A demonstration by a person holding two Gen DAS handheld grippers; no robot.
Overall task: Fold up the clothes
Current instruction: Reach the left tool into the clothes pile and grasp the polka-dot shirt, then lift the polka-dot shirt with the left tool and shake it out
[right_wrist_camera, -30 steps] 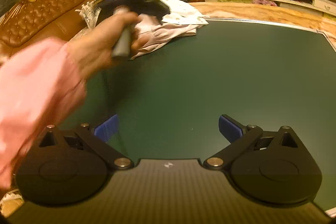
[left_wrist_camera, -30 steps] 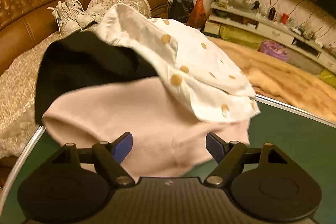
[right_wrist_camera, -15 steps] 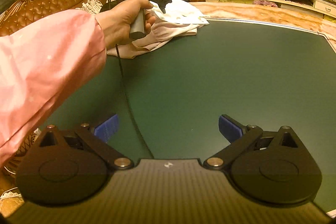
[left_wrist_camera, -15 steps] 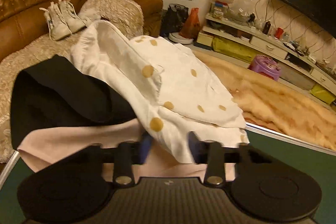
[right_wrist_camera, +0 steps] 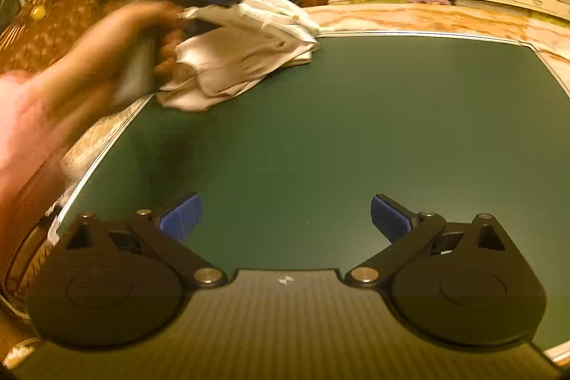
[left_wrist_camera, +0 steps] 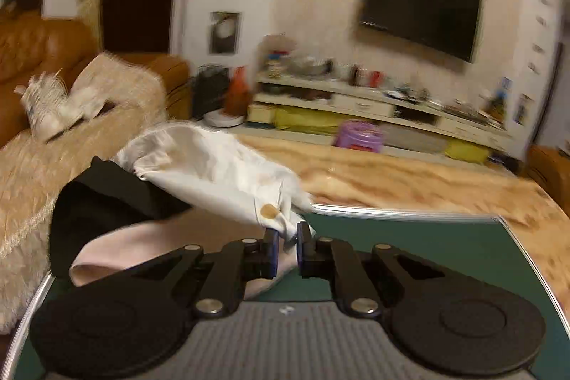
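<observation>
Cloth from the white dotted garment (left_wrist_camera: 221,173) is pinched between the closing jaws of the left gripper (left_wrist_camera: 286,246), and its corner is lifted off the pile, with the pink garment (left_wrist_camera: 149,248) and a black garment (left_wrist_camera: 103,202) lying under it at the far left corner of the green table (left_wrist_camera: 445,248). The left hand (right_wrist_camera: 107,59) is seen only as a blur in the right wrist view, wrapped around a grey handle, so its fingers cannot be made out. The right gripper (right_wrist_camera: 285,219) is held wide open and tipped down over bare table, well apart from the clothes, with nothing between its blue pads (right_wrist_camera: 180,216).
</observation>
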